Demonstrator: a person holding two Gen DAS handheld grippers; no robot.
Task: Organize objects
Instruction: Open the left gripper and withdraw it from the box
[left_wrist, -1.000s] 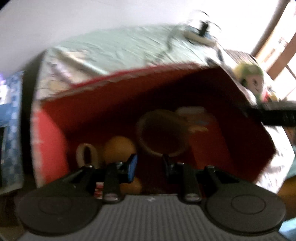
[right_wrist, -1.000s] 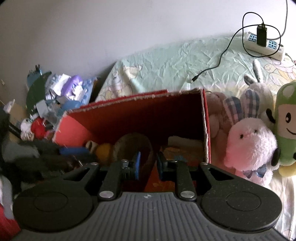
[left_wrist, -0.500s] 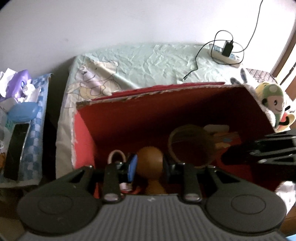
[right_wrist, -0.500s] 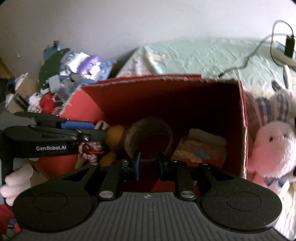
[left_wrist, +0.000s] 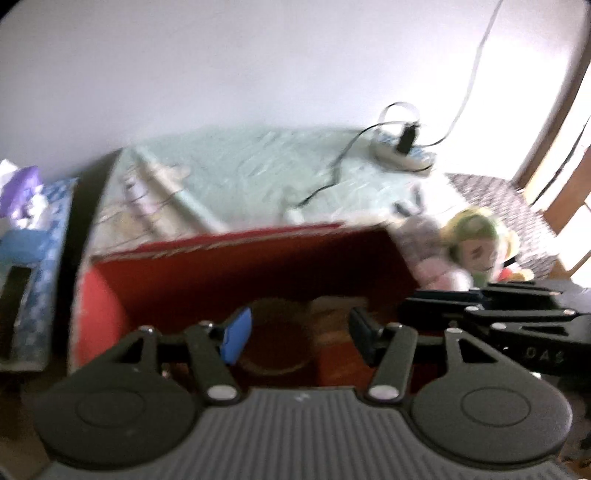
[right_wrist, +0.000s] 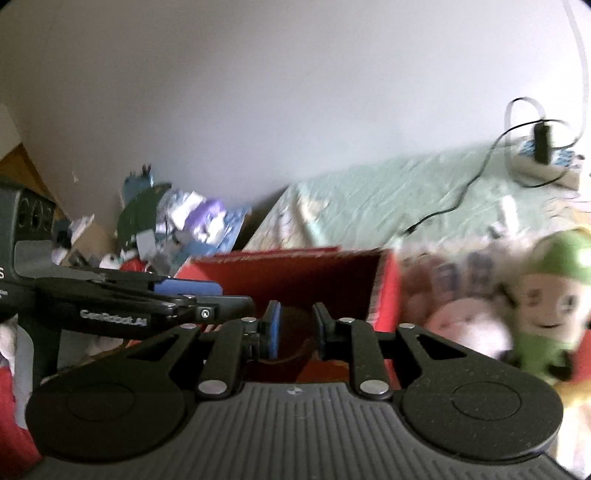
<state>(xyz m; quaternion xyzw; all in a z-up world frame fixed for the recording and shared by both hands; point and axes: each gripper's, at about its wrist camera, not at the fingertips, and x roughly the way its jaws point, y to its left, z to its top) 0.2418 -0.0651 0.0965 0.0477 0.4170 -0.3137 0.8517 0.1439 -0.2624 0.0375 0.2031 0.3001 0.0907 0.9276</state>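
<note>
A red cardboard box (left_wrist: 236, 266) stands open on the bed; it also shows in the right wrist view (right_wrist: 295, 273). Inside it I see a brown ring-shaped thing (left_wrist: 275, 339) and a pale flat item (left_wrist: 332, 310). My left gripper (left_wrist: 299, 338) is open and empty above the box's near side. My right gripper (right_wrist: 295, 328) has its jaws a little apart with nothing between them, also over the box. A green-capped plush doll (right_wrist: 554, 299) and a pink plush (right_wrist: 469, 328) lie right of the box. Both views are blurred.
A mint sheet (left_wrist: 236, 173) covers the bed. A power strip with a cable (left_wrist: 402, 155) lies at the back right. A heap of clutter (right_wrist: 173, 225) sits left of the bed by the wall. A blue checked cloth (left_wrist: 44, 236) is at the left.
Both grippers have lifted and tilted up, so less of the box's inside shows. The left jaws have opened wider. The orange-brown round thing by the left fingers is out of sight.
</note>
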